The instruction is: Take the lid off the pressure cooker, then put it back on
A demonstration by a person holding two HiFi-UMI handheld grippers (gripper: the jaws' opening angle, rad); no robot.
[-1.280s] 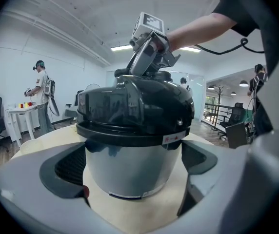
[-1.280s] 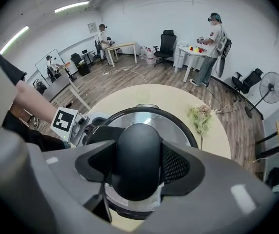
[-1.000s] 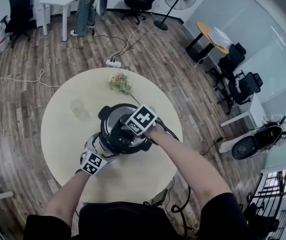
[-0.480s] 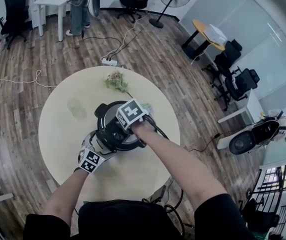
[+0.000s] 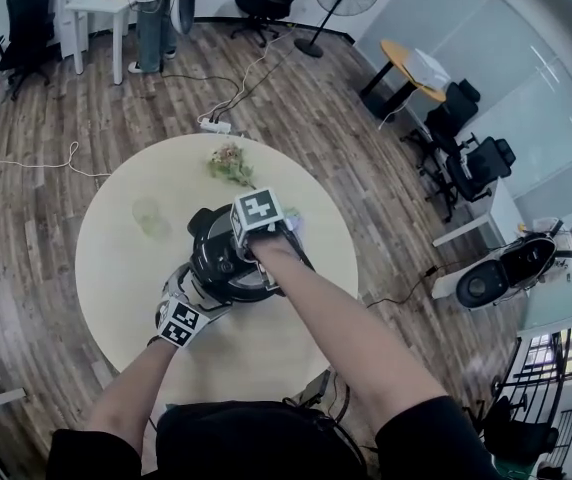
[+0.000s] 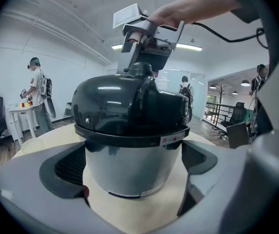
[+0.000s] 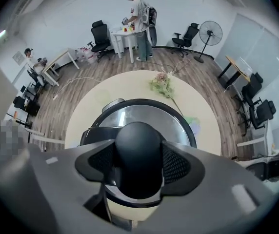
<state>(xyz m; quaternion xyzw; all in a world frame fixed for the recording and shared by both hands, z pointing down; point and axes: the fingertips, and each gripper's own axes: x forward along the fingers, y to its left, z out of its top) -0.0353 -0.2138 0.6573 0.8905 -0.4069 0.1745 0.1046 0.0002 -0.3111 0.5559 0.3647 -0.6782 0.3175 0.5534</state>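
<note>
A pressure cooker with a steel body and a black lid stands in the middle of a round cream table. From above, my right gripper points down and is shut on the lid's round black knob, its pads pressing on both sides. The lid sits on the pot. My left gripper reaches in from the near left, its pads against the sides of the steel body. In the head view the right gripper's marker cube hides the knob.
A small flower sprig and a clear glass lie on the table beyond the cooker. A black cable runs off the table's right edge. On the wooden floor are a power strip, office chairs, a fan and a person at a white table.
My right gripper has rolled on the knob, and its marker cube has swung up and to the left in the head view. The left gripper and the cooker's body have stayed put.
</note>
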